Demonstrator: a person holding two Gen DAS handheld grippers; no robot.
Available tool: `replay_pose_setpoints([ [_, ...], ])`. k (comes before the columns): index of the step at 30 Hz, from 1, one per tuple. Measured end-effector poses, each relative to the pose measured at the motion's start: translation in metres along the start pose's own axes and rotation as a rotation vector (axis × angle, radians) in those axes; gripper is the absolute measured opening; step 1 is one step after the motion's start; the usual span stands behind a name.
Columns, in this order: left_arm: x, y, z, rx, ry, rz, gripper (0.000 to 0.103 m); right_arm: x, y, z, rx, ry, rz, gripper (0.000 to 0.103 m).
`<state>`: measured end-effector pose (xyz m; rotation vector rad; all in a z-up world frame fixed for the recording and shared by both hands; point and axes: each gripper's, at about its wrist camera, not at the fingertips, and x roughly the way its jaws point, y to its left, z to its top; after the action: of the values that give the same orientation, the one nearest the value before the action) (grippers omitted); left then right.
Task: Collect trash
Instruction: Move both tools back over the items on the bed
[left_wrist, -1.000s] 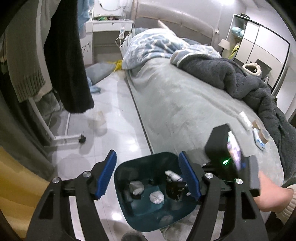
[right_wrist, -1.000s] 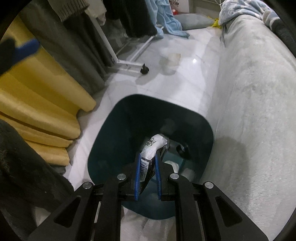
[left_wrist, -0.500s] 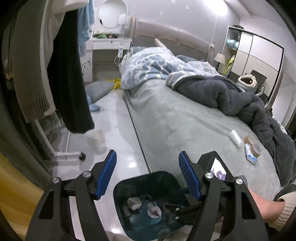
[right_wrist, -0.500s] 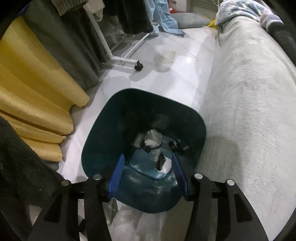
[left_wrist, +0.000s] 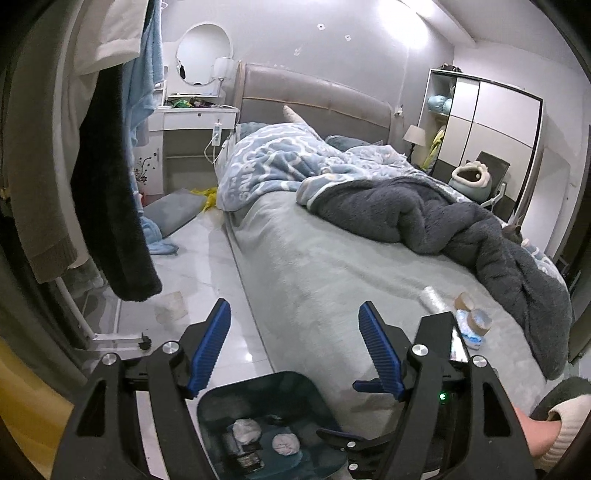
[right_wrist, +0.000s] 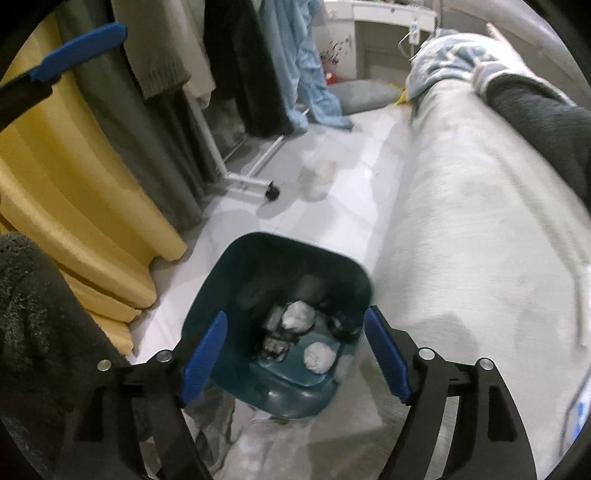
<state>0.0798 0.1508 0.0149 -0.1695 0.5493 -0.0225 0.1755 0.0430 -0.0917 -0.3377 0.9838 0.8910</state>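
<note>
A dark teal trash bin (right_wrist: 280, 266) stands on the pale floor (right_wrist: 343, 206) tight against the long side edge of the bed (right_wrist: 461, 229). Inside it lie two crumpled white paper wads (right_wrist: 298, 315), a third near the bottom wall, and a dark printed wrapper (right_wrist: 274, 347).

The right gripper (right_wrist: 295, 350) hangs above the bin's mouth, and its jaws have just been opening; its blue fingers (right_wrist: 202, 356) now stand spread wide with nothing between them, only the bin's contents far below. The left gripper (left_wrist: 295, 343) is also released, its fingers (left_wrist: 210, 345) wide apart and empty, held over the bed's side edge with the bin (left_wrist: 258, 398) below it.

On the bed (left_wrist: 332, 266), toward its foot end beside the rumpled dark grey blanket (left_wrist: 461, 229), more litter lies on the sheet: a clear plastic wrapper (left_wrist: 434, 297), a brown tape roll (left_wrist: 464, 301) and a small blue-and-white packet (left_wrist: 474, 323), close together. A hand (left_wrist: 535, 428) in a cream cuff shows at the lower right.
</note>
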Motion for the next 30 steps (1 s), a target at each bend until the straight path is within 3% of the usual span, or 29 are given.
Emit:
replay_pose_setpoints([
  [5,0.003,-0.019,0.004,0.014,-0.017,-0.01,0.082,-0.026,-0.023,-0.008,0.021,-0.065,-0.045,0.082],
  [15,0.019,-0.06,0.004,0.037,0.003,-0.071,0.082,-0.078,-0.071,-0.035,0.04,-0.163,-0.178,0.082],
  [30,0.045,-0.097,-0.001,0.046,0.048,-0.13,0.082,-0.125,-0.126,-0.06,0.15,-0.26,-0.284,0.084],
])
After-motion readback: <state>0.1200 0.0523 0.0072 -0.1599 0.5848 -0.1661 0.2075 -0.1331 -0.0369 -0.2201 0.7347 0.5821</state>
